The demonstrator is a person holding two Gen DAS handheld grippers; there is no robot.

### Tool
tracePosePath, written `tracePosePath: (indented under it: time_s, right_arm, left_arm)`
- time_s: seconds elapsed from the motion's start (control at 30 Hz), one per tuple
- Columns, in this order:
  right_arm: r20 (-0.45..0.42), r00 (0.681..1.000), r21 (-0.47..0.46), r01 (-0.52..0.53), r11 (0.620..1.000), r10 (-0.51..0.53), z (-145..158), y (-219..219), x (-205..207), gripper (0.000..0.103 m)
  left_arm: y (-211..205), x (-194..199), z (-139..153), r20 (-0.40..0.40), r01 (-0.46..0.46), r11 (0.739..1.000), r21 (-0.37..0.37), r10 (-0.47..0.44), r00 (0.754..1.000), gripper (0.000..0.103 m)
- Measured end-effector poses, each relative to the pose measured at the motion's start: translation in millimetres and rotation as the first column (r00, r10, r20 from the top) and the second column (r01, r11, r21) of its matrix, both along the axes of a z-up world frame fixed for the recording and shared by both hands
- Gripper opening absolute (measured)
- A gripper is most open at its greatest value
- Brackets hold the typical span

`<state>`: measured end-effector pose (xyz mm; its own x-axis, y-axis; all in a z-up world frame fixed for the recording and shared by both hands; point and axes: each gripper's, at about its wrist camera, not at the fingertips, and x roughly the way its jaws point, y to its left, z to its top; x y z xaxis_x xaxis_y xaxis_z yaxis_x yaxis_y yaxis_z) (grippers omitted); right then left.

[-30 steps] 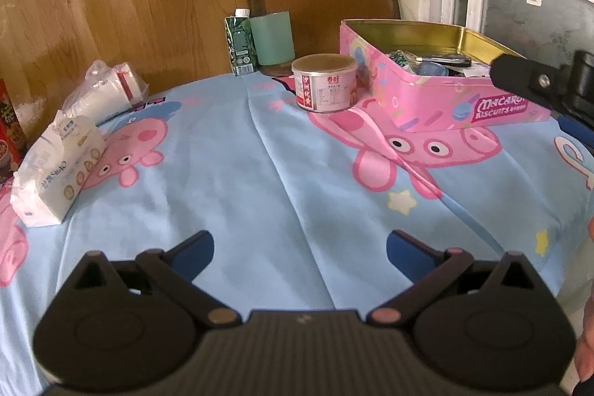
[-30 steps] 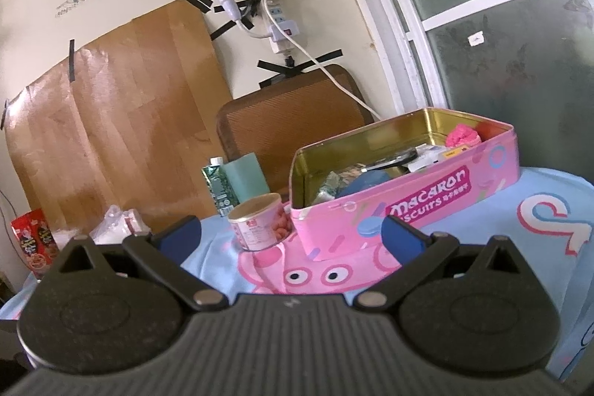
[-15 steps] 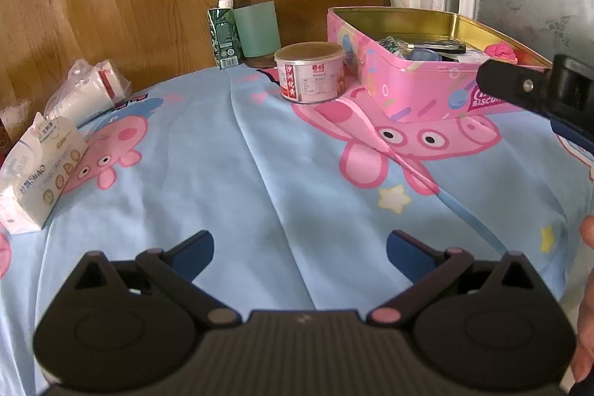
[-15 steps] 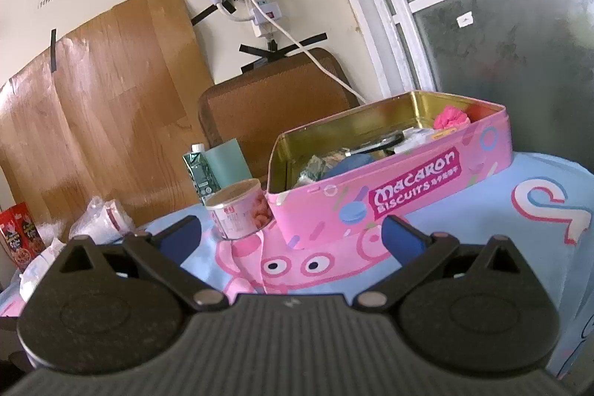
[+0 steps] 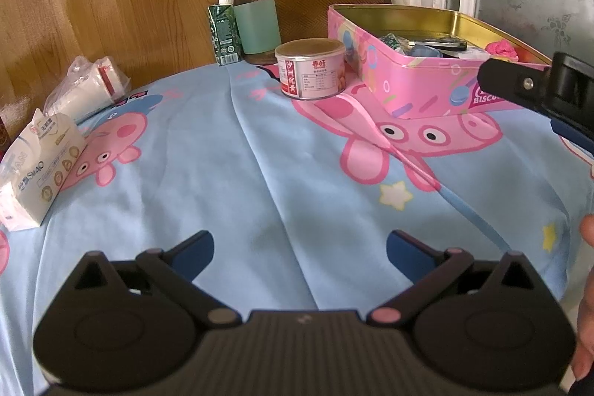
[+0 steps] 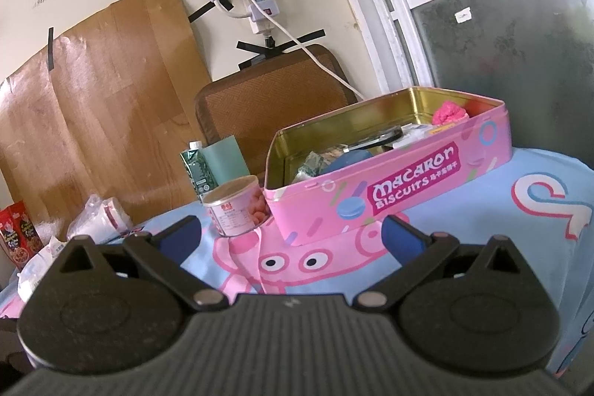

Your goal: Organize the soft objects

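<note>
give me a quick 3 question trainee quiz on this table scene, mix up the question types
1. True or false: the pink rectangular biscuit tin has its lid on.
2. Which stands nearest the tin? A: round pink-labelled can B: green drink carton C: white tissue pack
3. Fill in: the left gripper and right gripper are both ____ and hold nothing.

Key: 1 false; 2 A; 3 open

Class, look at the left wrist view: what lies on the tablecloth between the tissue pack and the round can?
Nothing: in the left wrist view only bare cartoon-print tablecloth stretches between the tissue pack and the round can.
</note>
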<state>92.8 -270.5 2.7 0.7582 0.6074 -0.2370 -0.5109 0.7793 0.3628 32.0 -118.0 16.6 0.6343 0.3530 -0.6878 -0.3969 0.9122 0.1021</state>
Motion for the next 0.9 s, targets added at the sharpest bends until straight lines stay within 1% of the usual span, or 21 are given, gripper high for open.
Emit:
tracePosePath:
  time_s: [0.6, 0.73, 0.9]
  right_arm:
    - [0.024, 1.0, 0.003, -0.006, 1.0, 0.006, 4.3, -2.5, -6.3, 0.103]
    - [0.033, 0.999, 0.003, -0.005, 1.0, 0.005, 6.1, -2.7, -9.5, 0.103]
    - [0.049, 0.999, 0.006, -0.006, 1.0, 0.005, 9.1, -4.3, -13.8, 0.103]
  left_arm:
    - [-5.3, -7.5, 4.7, 0.015, 0.003, 1.0, -0.006, -0.003, 1.0, 0.103]
    - [-7.0, -11.9, 7.1, 0.038, 0.023, 1.0, -0.014, -0.022, 0.999, 0.103]
    - [-15.3, -16.2, 11.3, 0.056, 0.038, 0.999, 0.011, -0.039, 0.998, 0.103]
